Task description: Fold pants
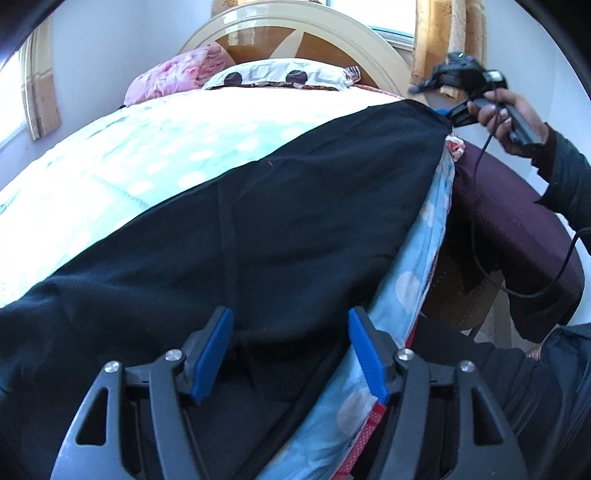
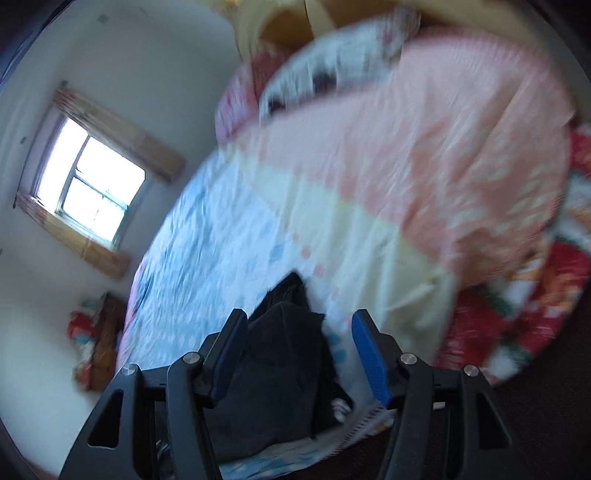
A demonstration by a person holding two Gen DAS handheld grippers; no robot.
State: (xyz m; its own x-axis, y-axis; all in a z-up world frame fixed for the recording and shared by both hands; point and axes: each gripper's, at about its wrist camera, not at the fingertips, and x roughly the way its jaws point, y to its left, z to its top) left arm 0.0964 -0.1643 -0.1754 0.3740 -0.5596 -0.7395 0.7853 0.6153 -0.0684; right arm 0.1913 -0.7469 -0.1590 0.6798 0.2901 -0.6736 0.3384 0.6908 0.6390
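Now spread flat across bed cover (image 1: 110, 155): black pants (image 1: 229, 229), edge along bed's near side. Left gripper (image 1: 291, 354) over the dark cloth, jaws apart, nothing pinched. Right gripper (image 2: 299, 354), jaws also apart, pads clear of the bunched pants end (image 2: 280, 350) lying between them. Right hand (image 1: 517, 118) at far corner of pants. Pillow (image 1: 277, 75) by headboard (image 1: 280, 33). Right view blurred.

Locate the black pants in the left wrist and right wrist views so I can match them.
Left wrist: black pants spread across the picture's middle, reaching under the open left gripper.
Right wrist: bottom centre, bunched between the open right gripper fingers.
Shared landmark: the dotted pillow at the headboard.
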